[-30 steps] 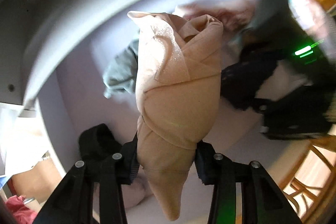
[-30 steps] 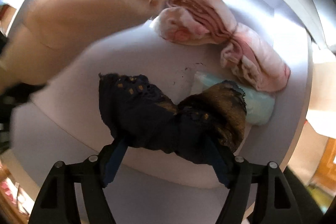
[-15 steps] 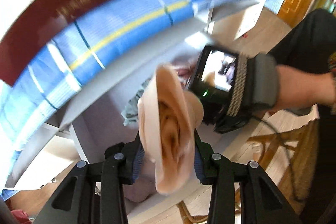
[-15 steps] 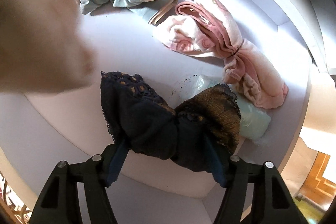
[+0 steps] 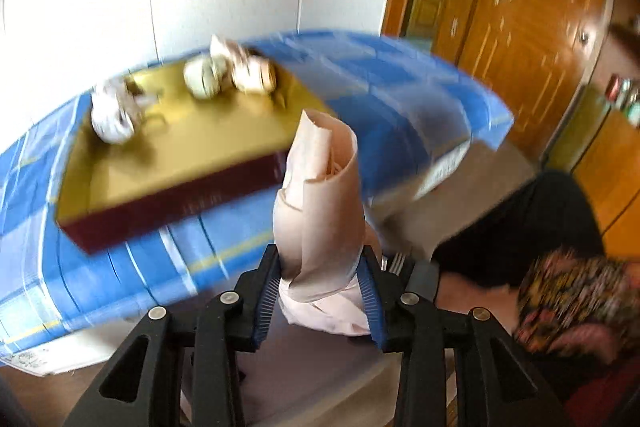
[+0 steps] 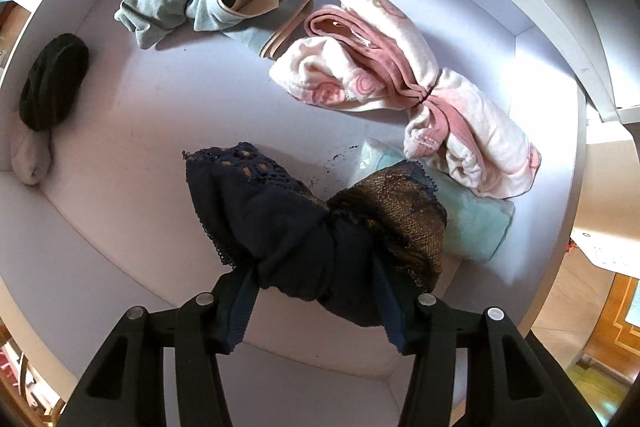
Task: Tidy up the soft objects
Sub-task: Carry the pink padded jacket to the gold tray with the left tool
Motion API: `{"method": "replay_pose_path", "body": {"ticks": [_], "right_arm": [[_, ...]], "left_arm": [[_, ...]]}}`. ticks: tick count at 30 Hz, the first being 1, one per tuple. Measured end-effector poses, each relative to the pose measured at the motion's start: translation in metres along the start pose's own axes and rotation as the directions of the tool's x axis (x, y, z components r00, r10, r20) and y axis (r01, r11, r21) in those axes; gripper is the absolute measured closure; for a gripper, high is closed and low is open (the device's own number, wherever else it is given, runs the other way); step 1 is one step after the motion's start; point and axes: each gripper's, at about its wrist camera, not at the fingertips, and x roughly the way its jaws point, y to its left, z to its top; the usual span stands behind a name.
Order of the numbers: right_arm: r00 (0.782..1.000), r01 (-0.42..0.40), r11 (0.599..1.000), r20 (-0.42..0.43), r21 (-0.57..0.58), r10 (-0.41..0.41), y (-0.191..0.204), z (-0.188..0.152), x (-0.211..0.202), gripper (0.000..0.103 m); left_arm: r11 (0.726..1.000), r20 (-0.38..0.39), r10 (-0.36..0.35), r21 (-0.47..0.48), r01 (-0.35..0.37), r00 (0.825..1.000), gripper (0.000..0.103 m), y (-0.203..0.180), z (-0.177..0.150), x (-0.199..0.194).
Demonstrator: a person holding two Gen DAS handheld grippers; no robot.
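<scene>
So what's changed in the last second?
The left gripper has lifted the beige roll out of the white bin toward the gold box. The right gripper has been closing on the dark lace garment. The other clothes stayed put.

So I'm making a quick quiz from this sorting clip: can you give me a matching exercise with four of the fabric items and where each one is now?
Things:
1. beige rolled garment
2. dark lace garment
3. black bundle
4. pink and white garment

Places:
A. lying by the white bin's left wall
B. between the right gripper's fingers
C. clamped in the left gripper, above the blue checked cloth
D. lying loose against a pale teal packet

Pairs: 1-C, 2-B, 3-A, 4-D
</scene>
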Motion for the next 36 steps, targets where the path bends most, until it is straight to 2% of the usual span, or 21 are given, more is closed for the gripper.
{"method": "replay_pose_path", "body": {"ticks": [3,8,13,15,17,19,22,24,25,27,28,29,32,34,35,36], "right_arm": [[1.0,0.002,1.0,-0.001,0.001,-0.002,0.0,0.001,-0.001,0.049],[1.0,0.001,1.0,0.0,0.009,-0.001,0.0,0.001,-0.003,0.049],[1.0,-0.011,1.0,0.0,0.028,0.011,-0.003,0.002,0.001,0.049],[1.0,-0.016,0.999,0.001,0.034,0.016,-0.004,0.002,0.0,0.049],[1.0,-0.019,0.999,0.001,0.037,0.019,-0.005,0.003,0.001,0.049],[1.0,-0.021,0.999,0.002,0.04,0.021,-0.005,0.003,0.0,0.049],[1.0,-0.021,0.999,0.001,0.043,0.021,-0.006,0.004,0.001,0.049],[1.0,-0.024,0.998,0.001,0.05,0.024,-0.006,0.003,0.0,0.049],[1.0,-0.026,0.998,0.001,0.053,0.026,-0.006,0.003,0.0,0.049],[1.0,-0.03,0.998,0.0,0.061,0.03,-0.007,0.004,0.0,0.049],[1.0,-0.031,0.998,0.001,0.063,0.031,-0.008,0.004,0.0,0.049],[1.0,-0.031,0.997,0.0,0.064,0.031,-0.008,0.004,0.0,0.048],[0.999,-0.032,0.997,0.0,0.067,0.032,-0.009,0.005,0.0,0.048],[1.0,-0.031,0.997,-0.001,0.065,0.031,-0.009,0.005,0.0,0.048],[1.0,-0.031,0.997,-0.001,0.067,0.031,-0.009,0.005,0.0,0.048],[0.999,-0.032,0.997,-0.001,0.069,0.032,-0.009,0.005,0.0,0.048]], "left_arm": [[0.999,0.052,-0.007,-0.041,0.009,0.999,0.064,0.005,0.027,-0.008],[0.994,0.122,0.038,-0.107,-0.025,0.992,0.064,0.032,0.068,-0.011],[0.974,0.166,0.068,-0.225,-0.03,0.984,0.066,0.07,0.103,-0.008],[0.971,0.18,0.091,-0.236,-0.047,0.98,0.075,0.078,0.111,-0.006],[0.968,0.185,0.095,-0.248,-0.047,0.978,0.075,0.086,0.118,-0.002],[0.966,0.163,0.121,-0.248,-0.078,0.979,0.075,0.091,0.121,0.004],[0.959,0.104,0.116,-0.272,-0.084,0.988,0.075,0.098,0.116,0.019],[0.954,0.062,0.13,-0.279,-0.107,0.99,0.069,0.099,0.109,0.028],[0.954,0.041,0.132,-0.275,-0.116,0.99,0.064,0.099,0.106,0.032],[0.954,-0.043,0.14,-0.262,-0.147,0.989,0.028,0.098,0.102,0.045],[0.953,-0.07,0.147,-0.258,-0.16,0.987,0.022,0.099,0.101,0.05],[0.951,-0.112,0.162,-0.248,-0.186,0.98,0.019,0.098,0.1,0.056],[0.948,-0.192,0.175,-0.232,-0.218,0.966,0.023,0.101,0.097,0.069],[0.946,-0.24,0.207,-0.197,-0.257,0.948,0.044,0.103,0.097,0.076],[0.946,-0.268,0.225,-0.168,-0.276,0.937,0.059,0.103,0.097,0.08],[0.949,-0.273,0.222,-0.161,-0.272,0.936,0.06,0.104,0.097,0.081]]}}
